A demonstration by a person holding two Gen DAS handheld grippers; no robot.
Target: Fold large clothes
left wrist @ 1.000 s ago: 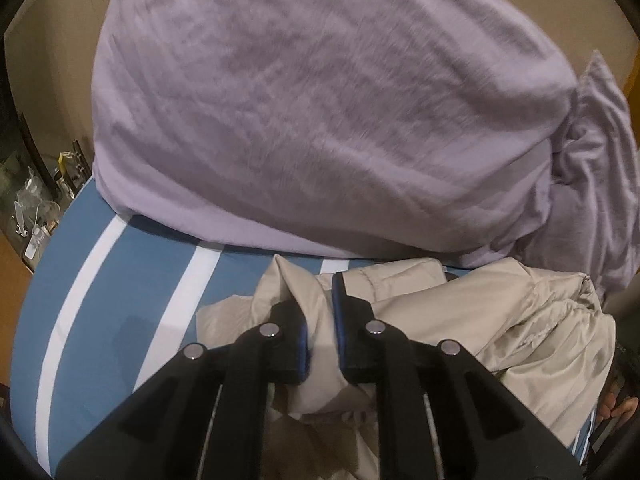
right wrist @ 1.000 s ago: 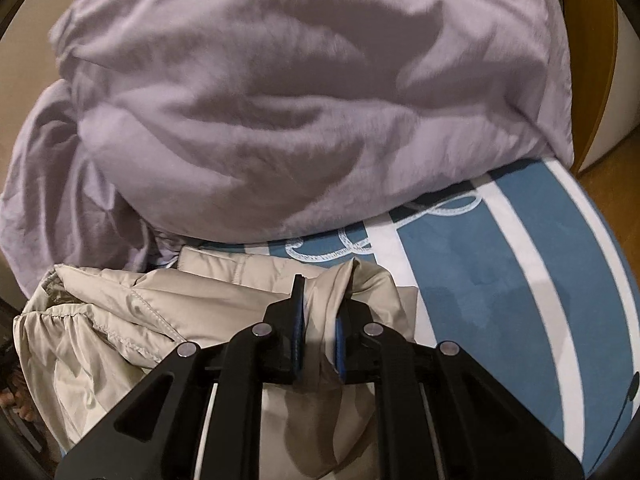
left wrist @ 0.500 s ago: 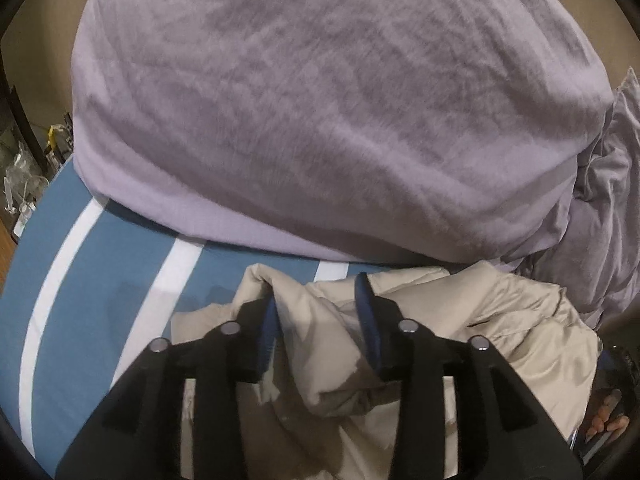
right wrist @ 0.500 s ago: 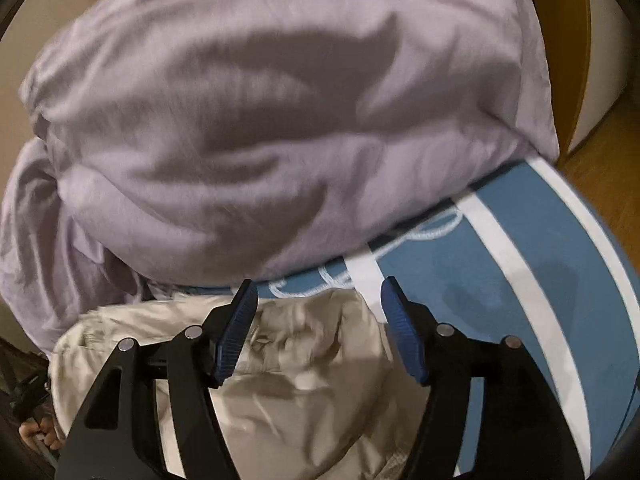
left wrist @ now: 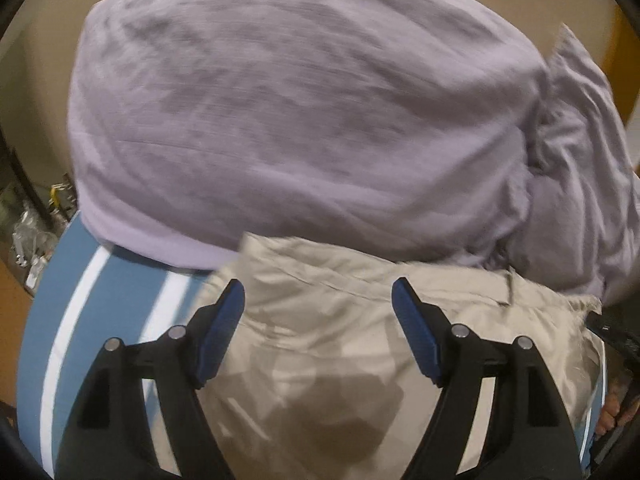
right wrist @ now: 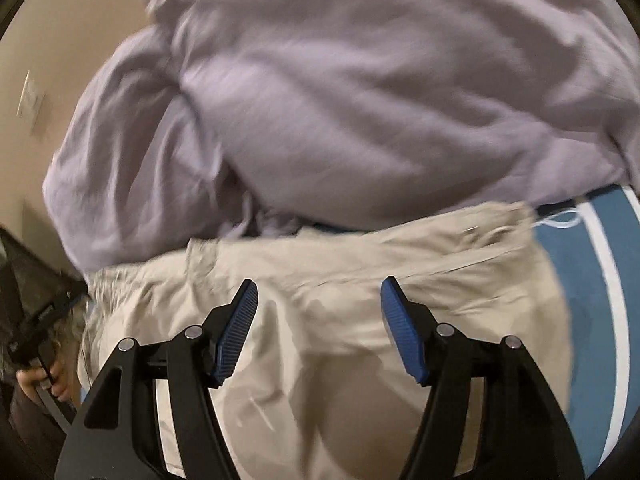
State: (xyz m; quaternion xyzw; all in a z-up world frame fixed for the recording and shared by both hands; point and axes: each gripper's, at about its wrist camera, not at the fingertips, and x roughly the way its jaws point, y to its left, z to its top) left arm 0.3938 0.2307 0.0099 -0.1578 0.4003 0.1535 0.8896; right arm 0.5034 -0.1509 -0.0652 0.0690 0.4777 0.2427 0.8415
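A beige garment [left wrist: 332,340] lies in a folded heap on the blue and white striped sheet [left wrist: 96,304]; the right wrist view shows it too [right wrist: 360,280]. My left gripper [left wrist: 318,294] hovers over the garment, its jaws still opening, and its blue pads [left wrist: 220,332] press on nothing. My right gripper [right wrist: 318,292] stands open above the same cloth, with its pads [right wrist: 236,332] clear of the fabric. The garment's far edge lies against the big lilac bundle [left wrist: 300,112].
The lilac bedding bundle [right wrist: 380,100] fills the far half of both views. A hand on the other gripper's handle [right wrist: 40,372] shows at the left edge of the right wrist view. Clutter [left wrist: 28,232] stands beyond the bed's left edge. Wooden furniture [left wrist: 624,52] stands at far right.
Both grippers were shut on folds of the beige garment and have let go. Their jaws now stand wide apart, and both have shifted sideways over the cloth, which has settled flatter.
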